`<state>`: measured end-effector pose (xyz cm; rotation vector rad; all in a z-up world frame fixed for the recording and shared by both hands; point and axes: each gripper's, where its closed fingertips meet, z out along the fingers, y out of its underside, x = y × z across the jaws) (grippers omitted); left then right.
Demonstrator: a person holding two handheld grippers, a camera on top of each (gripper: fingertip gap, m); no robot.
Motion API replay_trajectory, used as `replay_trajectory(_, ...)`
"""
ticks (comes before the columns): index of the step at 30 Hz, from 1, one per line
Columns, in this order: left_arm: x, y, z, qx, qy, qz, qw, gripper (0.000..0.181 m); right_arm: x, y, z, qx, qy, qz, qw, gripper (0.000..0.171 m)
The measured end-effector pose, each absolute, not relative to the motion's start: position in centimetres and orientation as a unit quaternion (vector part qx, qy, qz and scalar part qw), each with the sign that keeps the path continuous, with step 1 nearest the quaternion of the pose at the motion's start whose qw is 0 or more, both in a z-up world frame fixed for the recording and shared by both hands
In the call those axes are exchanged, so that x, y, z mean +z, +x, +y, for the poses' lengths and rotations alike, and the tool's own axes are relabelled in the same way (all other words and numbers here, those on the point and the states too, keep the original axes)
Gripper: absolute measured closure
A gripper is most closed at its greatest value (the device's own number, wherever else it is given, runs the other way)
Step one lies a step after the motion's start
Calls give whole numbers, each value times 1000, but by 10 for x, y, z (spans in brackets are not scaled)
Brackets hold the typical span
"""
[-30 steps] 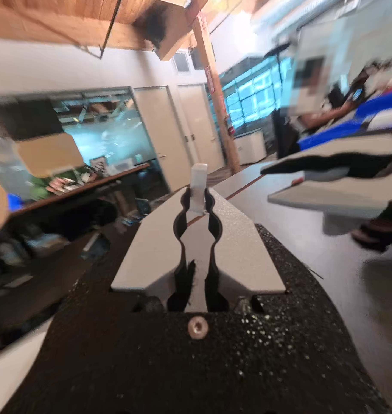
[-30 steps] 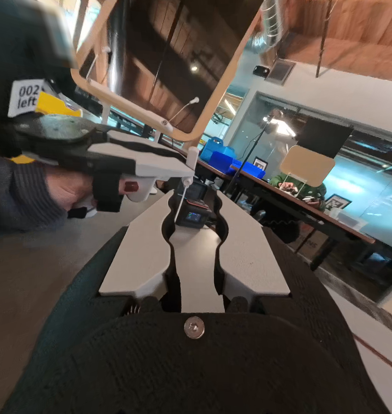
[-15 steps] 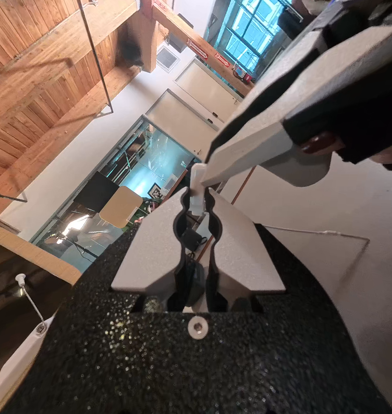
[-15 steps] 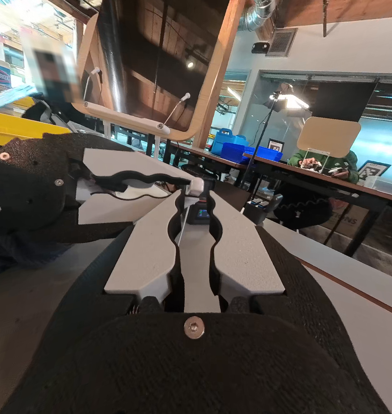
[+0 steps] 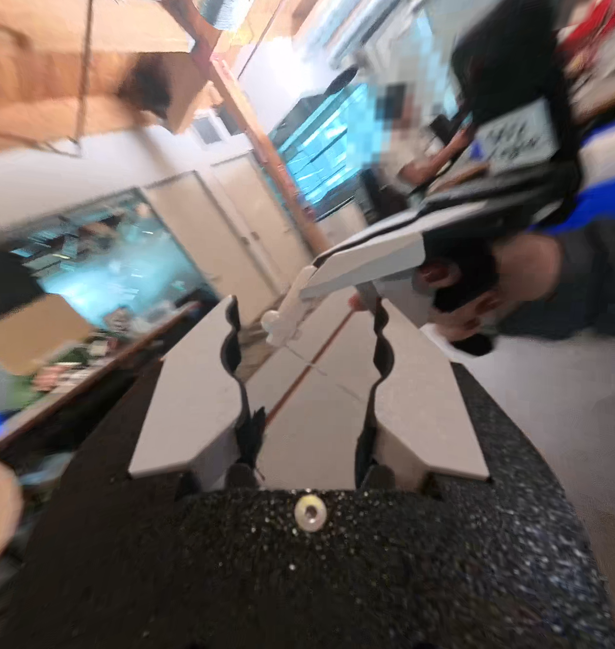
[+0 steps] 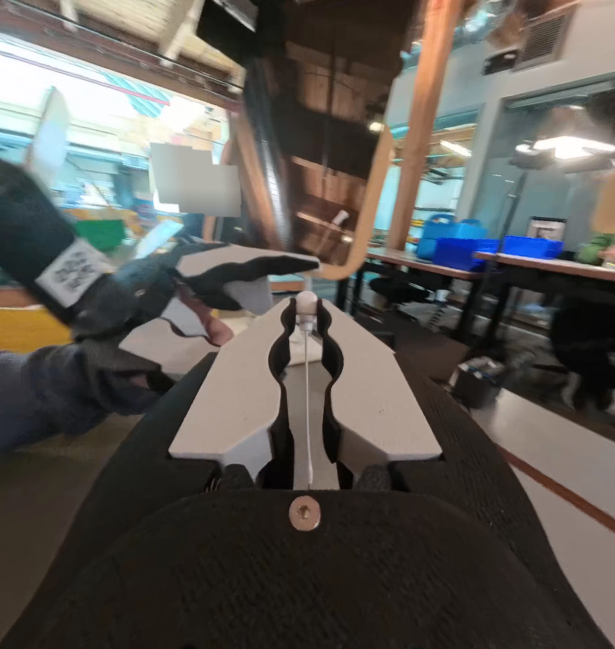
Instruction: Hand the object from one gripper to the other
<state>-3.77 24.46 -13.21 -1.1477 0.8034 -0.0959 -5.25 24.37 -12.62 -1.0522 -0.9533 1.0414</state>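
Handoff looks done on the grip side: your right tongs (image 6: 306, 309) are pinched on the white earbud-type piece (image 6: 306, 305), round head poking out just past the tips, thin white cable (image 6: 307, 404) trailing back between the fingers toward the camera. In the left wrist view the same piece (image 5: 285, 314) sticks out of the right tongs' tips, angled down toward the counter (image 5: 562, 404).

Your left tongs (image 5: 304, 309) stand wide, nothing between them, clear of the piece. In the right wrist view they sit off to the left, spread, apart from the object.

Handling, my read:
- Very light. No load on the grip; the weight won't pull it out.
- Body looks like smooth hard plastic, so it's slippery. The round head gives little flat contact and could squirt out of the tips if you squeeze harder or twist.
- Small and rigid at the head, limp along the cable. Don't take it by the cable; it will swing and slide.
- Best hold: across the short stem just below the round head, where the tips are now.
- Cable is thin; it can snag on the finger notches or the other tongs, so mind where it trails. Can't tell where its free end goes, it runs out of sight near the base of the fingers.
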Motion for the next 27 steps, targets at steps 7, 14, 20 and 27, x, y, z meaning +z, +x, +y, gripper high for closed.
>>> replay_trajectory(7,-80,-38,192,-410,-541,348,647,134,-62,-26,189,517,-301,-490,634,161)
replay_trajectory(14,-71,-13,164,-393,-515,410,642,169,-53,-15,157,513,-269,-545,606,162)
replay_trajectory(20,-59,-19,157,-284,-476,448,702,171,-44,-17,147,517,-266,-543,606,160)
replay_trajectory(27,-5,-71,159,142,-361,355,851,171,-19,-19,196,624,-473,-360,507,130)
